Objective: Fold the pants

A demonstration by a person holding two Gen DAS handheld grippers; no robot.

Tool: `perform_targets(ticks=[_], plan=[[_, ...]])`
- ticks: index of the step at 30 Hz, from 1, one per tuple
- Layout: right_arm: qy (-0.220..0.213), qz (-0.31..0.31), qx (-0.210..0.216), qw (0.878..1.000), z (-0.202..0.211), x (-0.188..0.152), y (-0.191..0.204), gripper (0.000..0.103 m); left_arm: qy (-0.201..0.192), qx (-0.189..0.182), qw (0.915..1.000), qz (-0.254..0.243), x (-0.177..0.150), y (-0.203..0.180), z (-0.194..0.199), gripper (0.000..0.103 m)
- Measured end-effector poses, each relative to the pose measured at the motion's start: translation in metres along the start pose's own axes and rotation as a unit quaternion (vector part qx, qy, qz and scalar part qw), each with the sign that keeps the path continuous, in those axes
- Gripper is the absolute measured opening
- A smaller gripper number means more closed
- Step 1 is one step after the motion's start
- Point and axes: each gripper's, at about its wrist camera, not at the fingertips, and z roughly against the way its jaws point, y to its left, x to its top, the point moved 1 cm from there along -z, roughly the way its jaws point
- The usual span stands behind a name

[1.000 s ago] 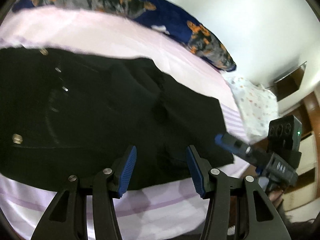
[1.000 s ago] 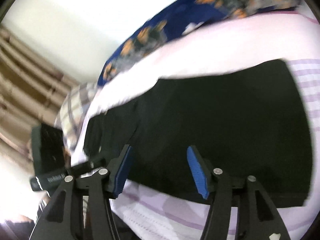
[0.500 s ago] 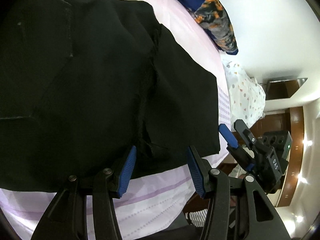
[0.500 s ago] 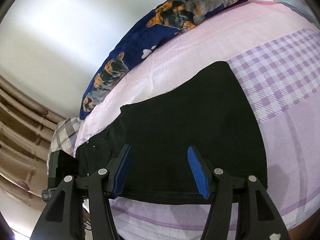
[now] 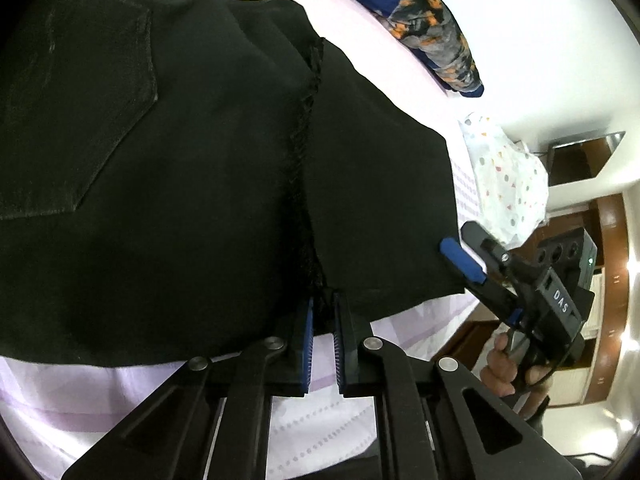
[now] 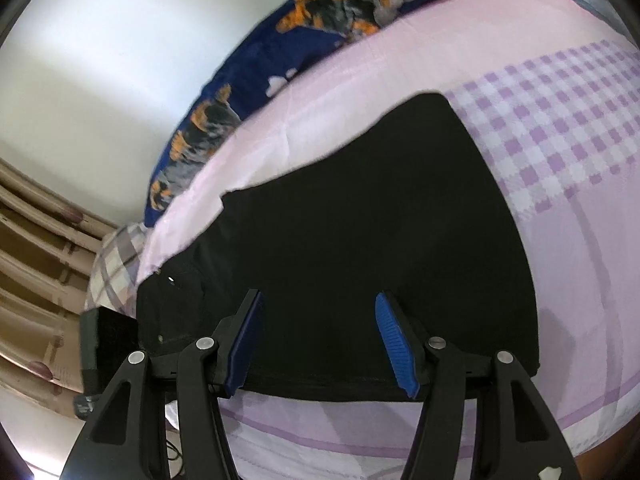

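The black pants [image 5: 192, 168] lie flat on the bed, back pocket to the left, a seam running down the middle. My left gripper [image 5: 322, 312] is shut on the pants' near edge at the foot of that seam. In the right wrist view the pants [image 6: 360, 240] spread across the lilac sheet. My right gripper [image 6: 318, 320] is open just above their near hem, jaws wide apart, holding nothing. The right gripper also shows in the left wrist view [image 5: 472, 256] at the pants' right corner.
The bed has a pink and lilac checked sheet [image 6: 560, 128]. A dark blue blanket with orange print [image 6: 320, 28] lies along the far side by the wall. A white dotted pillow [image 5: 504, 176] sits at the right end. Wooden furniture [image 5: 608, 240] stands beyond.
My left gripper has closed from wide open onto the pants' near edge at the seam. My right gripper stays open and has come lower and closer to the hem.
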Motion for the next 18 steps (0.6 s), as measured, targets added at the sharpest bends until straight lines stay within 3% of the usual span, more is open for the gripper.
perform_targets(ticks=[4, 10, 14, 18], plan=[[0.019, 0.014, -0.016, 1.000, -0.010, -0.006, 0.003, 0.056, -0.010, 0.025, 0.9993, -0.024, 0.000, -0.009, 0.001, 0.015], [0.039, 0.046, -0.025, 0.998, -0.022, -0.013, 0.013, 0.056, -0.054, 0.090, 0.9910, -0.083, -0.005, -0.023, 0.012, 0.034], [0.040, 0.062, -0.033, 0.997, -0.024, -0.016, 0.018, 0.056, -0.122, 0.129, 0.9786, -0.105, -0.011, -0.022, 0.037, 0.039], [0.041, 0.063, -0.035, 0.997, -0.025, -0.016, 0.021, 0.056, -0.186, 0.158, 0.9665, -0.079, -0.017, 0.000, 0.072, 0.041]])
